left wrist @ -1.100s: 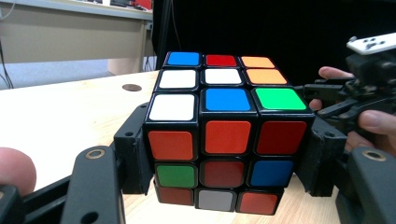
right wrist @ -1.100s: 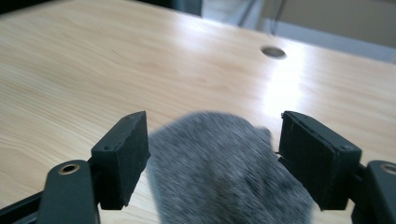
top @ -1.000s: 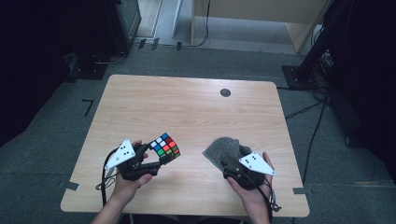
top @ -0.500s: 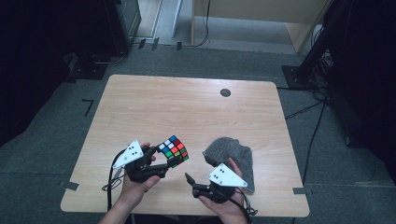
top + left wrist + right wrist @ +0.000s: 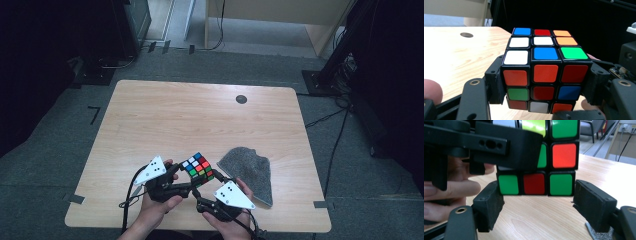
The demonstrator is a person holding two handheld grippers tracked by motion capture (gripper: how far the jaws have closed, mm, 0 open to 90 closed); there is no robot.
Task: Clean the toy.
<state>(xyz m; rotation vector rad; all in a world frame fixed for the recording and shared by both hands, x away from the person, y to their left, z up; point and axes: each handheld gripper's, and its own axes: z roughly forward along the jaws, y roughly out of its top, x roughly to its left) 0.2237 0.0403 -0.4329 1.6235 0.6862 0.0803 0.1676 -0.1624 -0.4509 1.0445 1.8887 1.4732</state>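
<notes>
Black-framed cube: the puzzle cube (image 5: 198, 169) with coloured stickers sits at about 6 o'clock on the table, near the front edge, held up off the wood between the two hands.
Cube faces: in the left gripper view the cube (image 5: 544, 68) shows a top of blue, red, orange, white and green squares, and a near side mostly red-orange with one green, one blue and one white square.
Cube underside: in the right gripper view the cube (image 5: 541, 167) hangs above the tabletop, its bottom row reading green, red, green.
Left gripper: the left gripper (image 5: 186, 186) pinches the cube; in its own view the black pads press on both sides of the lower layers (image 5: 541, 90).
Right gripper: the right gripper (image 5: 201, 196) lies at the cube's 6 o'clock; its jaws have just been closing a little, yet they stand spread, one pad at each side of the bottom row, the left one near the cube's corner, the right one clearly apart (image 5: 537, 200).
Hands: the left hand (image 5: 159, 200) and right hand (image 5: 231, 226) come in from the table's 6 o'clock edge.
Grey cloth: a grey knitted cloth (image 5: 250, 172) lies flat at the cube's 3 o'clock, just beside the right gripper.
Table: pale wooden table (image 5: 200, 115) with a dark round mark (image 5: 241, 99) at its 1 o'clock, well apart from the cube.
</notes>
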